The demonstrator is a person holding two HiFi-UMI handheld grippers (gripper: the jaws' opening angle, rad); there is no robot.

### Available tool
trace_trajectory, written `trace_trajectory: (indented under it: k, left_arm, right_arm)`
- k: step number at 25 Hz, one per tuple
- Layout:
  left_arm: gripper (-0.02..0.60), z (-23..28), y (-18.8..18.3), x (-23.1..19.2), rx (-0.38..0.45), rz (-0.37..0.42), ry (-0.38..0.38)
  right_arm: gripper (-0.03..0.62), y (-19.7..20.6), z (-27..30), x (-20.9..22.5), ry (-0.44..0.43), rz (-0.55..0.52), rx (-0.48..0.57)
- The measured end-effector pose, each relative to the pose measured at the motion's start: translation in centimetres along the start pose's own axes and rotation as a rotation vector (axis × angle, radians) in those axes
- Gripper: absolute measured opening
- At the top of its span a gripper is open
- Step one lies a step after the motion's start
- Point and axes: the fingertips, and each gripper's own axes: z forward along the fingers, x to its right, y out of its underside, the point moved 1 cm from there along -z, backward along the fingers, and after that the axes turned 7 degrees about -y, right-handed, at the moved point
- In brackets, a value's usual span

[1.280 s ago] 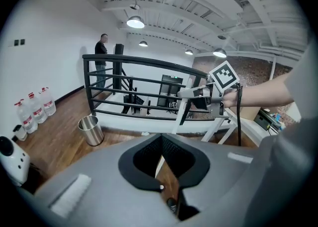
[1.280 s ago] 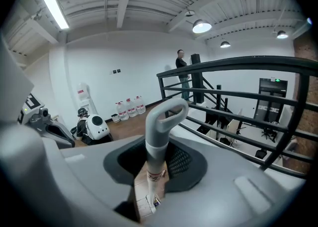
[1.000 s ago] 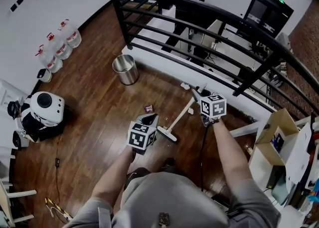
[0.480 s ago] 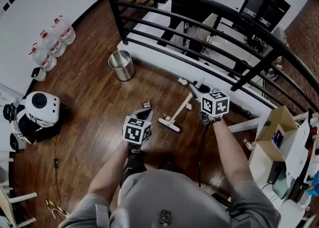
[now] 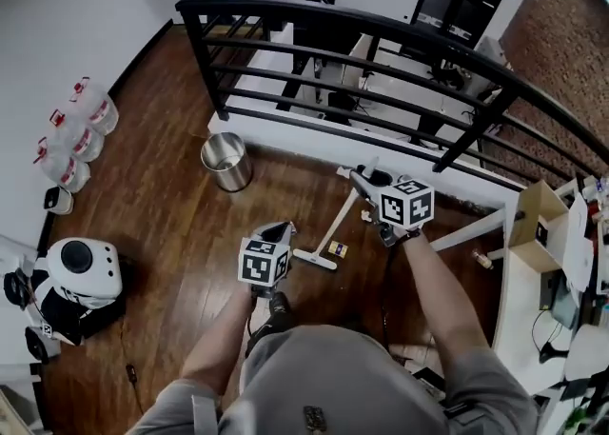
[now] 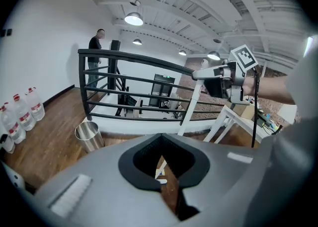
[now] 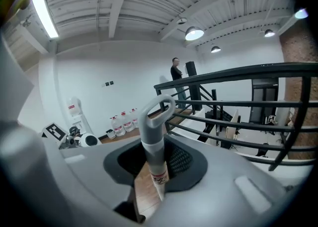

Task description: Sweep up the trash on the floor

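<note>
A white broom (image 5: 341, 220) leans on the dark wood floor (image 5: 171, 186), its head (image 5: 314, 259) down by my feet. My right gripper (image 5: 364, 179) is shut on the top of the broom's handle (image 7: 154, 141), whose hanging loop sticks out past the jaws. My left gripper (image 5: 279, 230) hangs shut and empty just left of the broom head. A small yellow scrap (image 5: 337, 248) lies right beside the head. Small white bits (image 5: 364, 217) lie near the foot of the railing. In the left gripper view the broom's handle (image 6: 191, 107) runs up to the right gripper (image 6: 201, 74).
A steel trash can (image 5: 226, 159) stands ahead on the left, below the black railing (image 5: 381, 52). Water bottles (image 5: 71, 138) line the left wall. A white and black machine (image 5: 81, 276) sits at the lower left. A white table (image 5: 542, 262) stands on the right. A person (image 6: 94, 52) stands beyond the railing.
Both grippers and the broom have shifted across the floor toward the railing, the right one a little higher. The dark wrapper near the left gripper's tip no longer shows.
</note>
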Motion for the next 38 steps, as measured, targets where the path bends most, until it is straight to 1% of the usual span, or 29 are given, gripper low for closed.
trace_trajectory:
  k: [4, 8, 11, 14, 17, 19, 21, 26, 31, 38]
  left_arm:
    - [0.006, -0.8, -0.2, -5.6, -0.019, 0.009, 0.012]
    - [0.006, -1.1, 0.6, -9.3, -0.051, 0.017, -0.001]
    - [0.007, -1.2, 0.7, -10.9, -0.063, 0.017, -0.005]
    - [0.007, -1.3, 0.5, -12.0, -0.071, 0.039, 0.006]
    - [0.007, -1.3, 0.5, -13.2, -0.084, 0.054, 0.012]
    - [0.008, -0.8, 0.3, -13.4, -0.090, 0.055, 0.014]
    - [0.007, -0.2, -0.2, -12.6, -0.085, 0.061, 0.033]
    - [0.007, 1.5, -1.2, -10.3, -0.087, 0.102, 0.094]
    - [0.006, 3.4, -2.4, -6.9, -0.089, 0.147, 0.145]
    - [0.008, 6.0, -3.8, 0.5, -0.090, 0.225, 0.221]
  right_arm:
    - [0.083, -1.5, 3.8, -2.5, 0.055, 0.057, 0.056]
    - [0.083, -1.0, 7.3, -3.3, 0.096, 0.110, 0.086]
    - [0.083, -0.1, 9.4, -3.0, 0.135, 0.148, 0.096]
    - [0.083, 1.0, 10.7, -2.0, 0.198, 0.181, 0.098]
    - [0.083, 2.6, 11.0, -1.1, 0.268, 0.204, 0.074]
    - [0.083, 3.2, 10.3, -0.1, 0.315, 0.195, 0.054]
    - [0.083, 3.6, 8.8, 1.5, 0.368, 0.188, 0.037]
    - [0.083, 4.4, 4.6, 4.5, 0.488, 0.222, 0.039]
    - [0.083, 5.5, -0.2, 6.5, 0.555, 0.258, 0.045]
    - [0.083, 7.8, -8.3, 9.6, 0.644, 0.303, 0.076]
